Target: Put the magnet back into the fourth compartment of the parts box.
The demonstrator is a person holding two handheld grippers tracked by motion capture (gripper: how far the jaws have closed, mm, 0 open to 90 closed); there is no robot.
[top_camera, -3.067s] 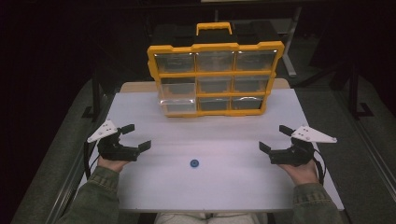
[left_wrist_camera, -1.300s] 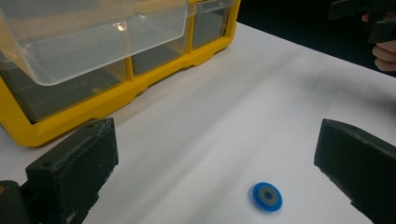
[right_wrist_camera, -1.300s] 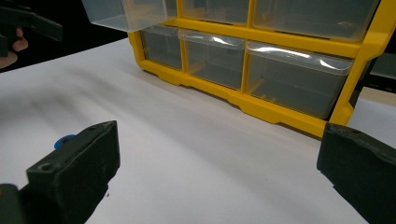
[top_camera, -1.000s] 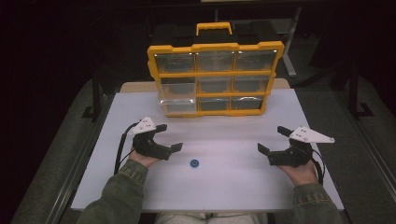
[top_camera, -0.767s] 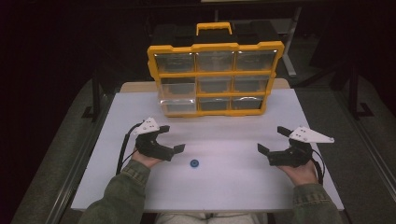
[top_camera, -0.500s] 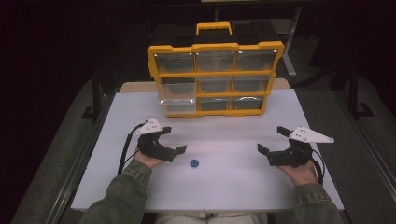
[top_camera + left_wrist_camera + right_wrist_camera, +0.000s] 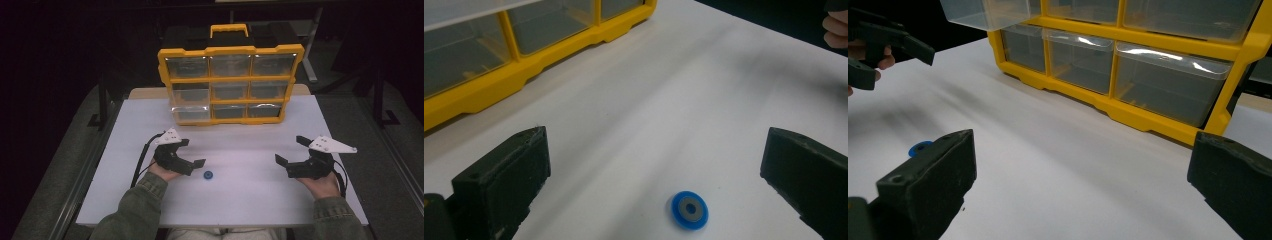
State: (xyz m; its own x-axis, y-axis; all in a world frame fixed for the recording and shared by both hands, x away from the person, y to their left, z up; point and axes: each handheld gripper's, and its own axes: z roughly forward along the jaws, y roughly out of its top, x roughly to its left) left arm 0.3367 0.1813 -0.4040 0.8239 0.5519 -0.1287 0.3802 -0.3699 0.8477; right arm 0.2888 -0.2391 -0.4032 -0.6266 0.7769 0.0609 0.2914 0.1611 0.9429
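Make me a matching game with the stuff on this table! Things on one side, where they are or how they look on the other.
Things:
1. disc
2. organizer
3. left gripper
4. right gripper

Descriptions:
A. yellow frame with clear drawers, standing at the far end of the table
B. open, beside the disc
C. small and blue with a grey middle, lying flat on the table
D. open, off at the other side of the table, away from the disc

Pairs: 1-C, 2-A, 3-B, 4-D
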